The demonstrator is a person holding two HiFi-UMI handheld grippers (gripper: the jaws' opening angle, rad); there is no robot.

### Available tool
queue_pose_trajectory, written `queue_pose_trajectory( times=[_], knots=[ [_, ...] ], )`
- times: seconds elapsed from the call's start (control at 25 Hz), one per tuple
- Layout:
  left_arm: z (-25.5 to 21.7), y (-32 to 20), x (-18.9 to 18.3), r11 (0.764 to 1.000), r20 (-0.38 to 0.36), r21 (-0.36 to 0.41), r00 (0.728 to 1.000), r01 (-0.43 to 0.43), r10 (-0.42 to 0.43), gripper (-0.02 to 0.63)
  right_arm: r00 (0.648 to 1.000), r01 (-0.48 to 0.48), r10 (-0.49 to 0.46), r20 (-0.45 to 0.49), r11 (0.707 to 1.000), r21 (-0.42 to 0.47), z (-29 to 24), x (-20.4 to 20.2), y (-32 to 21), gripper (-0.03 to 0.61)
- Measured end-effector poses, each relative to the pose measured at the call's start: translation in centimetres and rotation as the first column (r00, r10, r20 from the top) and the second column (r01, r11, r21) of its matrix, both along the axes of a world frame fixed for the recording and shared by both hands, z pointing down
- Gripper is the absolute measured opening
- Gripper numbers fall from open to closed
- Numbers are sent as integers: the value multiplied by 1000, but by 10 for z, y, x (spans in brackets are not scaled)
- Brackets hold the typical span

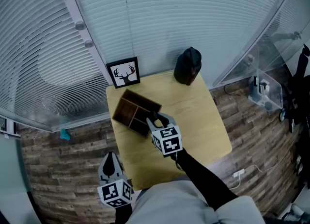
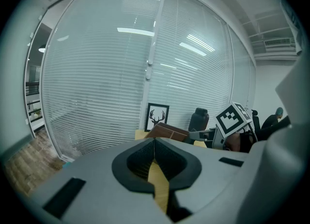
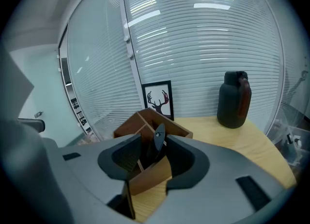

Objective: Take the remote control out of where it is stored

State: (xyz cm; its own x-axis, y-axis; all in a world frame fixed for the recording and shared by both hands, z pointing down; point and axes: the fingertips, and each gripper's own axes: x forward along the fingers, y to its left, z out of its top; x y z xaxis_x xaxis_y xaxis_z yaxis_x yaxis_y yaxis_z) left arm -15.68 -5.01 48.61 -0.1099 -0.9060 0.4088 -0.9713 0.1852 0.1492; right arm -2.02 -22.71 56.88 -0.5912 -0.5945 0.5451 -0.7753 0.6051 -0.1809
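Head view: right gripper extended, jaws spread round remote control; left gripper closed.

Only the dark top of the remote control shows. The rest is hidden inside the wooden box and behind the right tool, and it is unclear whether the tool's pads press it. In the head view that tool covers the remote completely. The left tool hides most of the table.
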Motion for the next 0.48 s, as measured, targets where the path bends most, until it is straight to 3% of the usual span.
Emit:
queue_pose_trajectory(
  times=[0.48],
  knots=[
    [2,1,-1,1000,-5,-4,1000,4,-4,9,1000,-12,12,-14,1000,2,3,1,0,127]
  ],
)
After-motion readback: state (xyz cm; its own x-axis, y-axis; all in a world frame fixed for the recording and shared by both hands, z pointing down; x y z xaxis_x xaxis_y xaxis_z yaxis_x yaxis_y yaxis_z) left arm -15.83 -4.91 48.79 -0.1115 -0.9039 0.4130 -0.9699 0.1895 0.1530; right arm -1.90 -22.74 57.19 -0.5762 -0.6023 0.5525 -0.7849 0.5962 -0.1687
